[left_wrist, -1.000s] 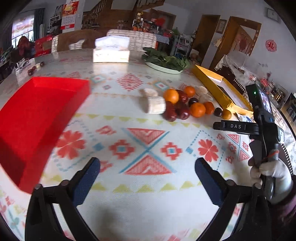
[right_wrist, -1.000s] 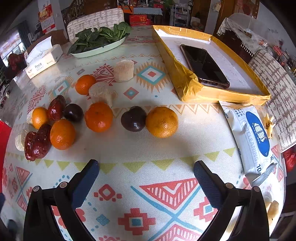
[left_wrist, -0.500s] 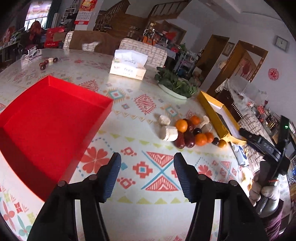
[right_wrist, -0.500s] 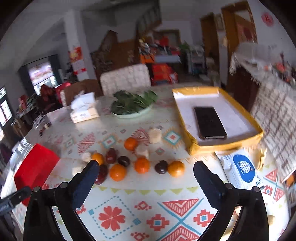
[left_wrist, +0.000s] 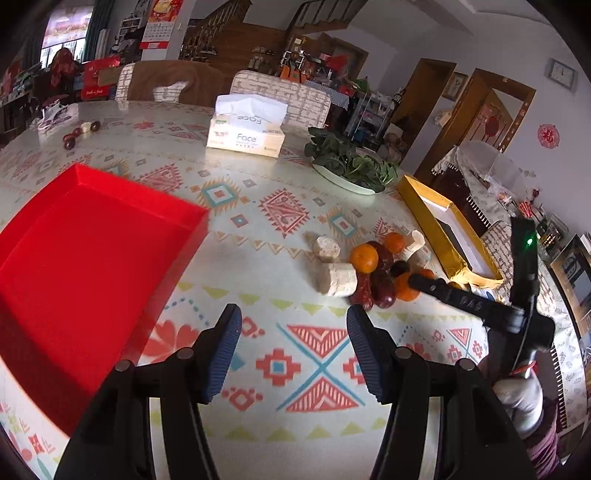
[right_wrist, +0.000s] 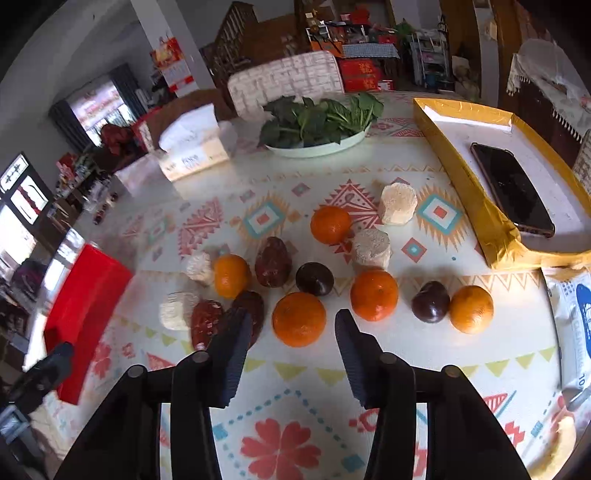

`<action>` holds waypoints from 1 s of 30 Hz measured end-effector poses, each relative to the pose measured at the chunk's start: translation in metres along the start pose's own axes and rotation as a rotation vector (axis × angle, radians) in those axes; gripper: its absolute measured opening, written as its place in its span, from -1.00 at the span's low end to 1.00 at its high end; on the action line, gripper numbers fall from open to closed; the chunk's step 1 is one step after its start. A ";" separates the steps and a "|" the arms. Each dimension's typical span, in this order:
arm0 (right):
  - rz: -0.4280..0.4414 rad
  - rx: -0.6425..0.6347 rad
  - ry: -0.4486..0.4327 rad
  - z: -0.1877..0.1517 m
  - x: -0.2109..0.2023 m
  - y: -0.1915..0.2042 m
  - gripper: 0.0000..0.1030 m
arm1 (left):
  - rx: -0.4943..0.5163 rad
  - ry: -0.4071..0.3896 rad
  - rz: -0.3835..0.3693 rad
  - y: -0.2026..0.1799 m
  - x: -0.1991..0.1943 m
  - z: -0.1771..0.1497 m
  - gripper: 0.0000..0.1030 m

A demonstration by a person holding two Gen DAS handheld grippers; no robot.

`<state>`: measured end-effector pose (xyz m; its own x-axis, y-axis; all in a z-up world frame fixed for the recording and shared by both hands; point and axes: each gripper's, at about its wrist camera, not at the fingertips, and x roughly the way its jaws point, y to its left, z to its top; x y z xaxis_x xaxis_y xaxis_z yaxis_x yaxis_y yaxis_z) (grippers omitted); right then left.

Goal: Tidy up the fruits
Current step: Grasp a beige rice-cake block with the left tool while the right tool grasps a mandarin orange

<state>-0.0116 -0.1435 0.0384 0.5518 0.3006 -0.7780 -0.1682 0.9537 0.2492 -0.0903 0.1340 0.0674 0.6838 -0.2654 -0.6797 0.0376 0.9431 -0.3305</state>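
Right tongs (right_wrist: 288, 354) stand apart and empty, aimed at the nearest orange (right_wrist: 299, 319) in the fruit cluster on the bench (right_wrist: 295, 413); left tongs (left_wrist: 293, 350) also apart, empty, over bare bench beside the red tray (left_wrist: 85, 258). Orange looks light, firm, round, likely to roll. Grip across its widest middle, gently, without nudging the dates (right_wrist: 205, 321) just beside it.

1. Dining table (left_wrist: 229, 206), covered by a pale cloth with red and blue geometric motifs; daylight glare along its far edge.
2. Upholstered chairs (left_wrist: 280, 96) along the far side.
3. Bright window (right_wrist: 96, 107) with dark curtain; wall calendar (left_wrist: 160, 22) beside it.
4. Wooden staircase (left_wrist: 258, 33); wooden doors (left_wrist: 491, 118); round wall clock (left_wrist: 562, 74) above.
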 end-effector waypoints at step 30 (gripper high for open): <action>0.107 0.074 -0.024 -0.018 -0.017 -0.021 -0.27 | -0.004 0.114 -0.066 -0.028 0.099 0.020 -0.36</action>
<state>-0.0322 -0.1690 0.0362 0.5533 0.3992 -0.7311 -0.1670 0.9130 0.3722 -0.0094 0.0856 0.0222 0.5927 -0.3478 -0.7264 0.0763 0.9221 -0.3793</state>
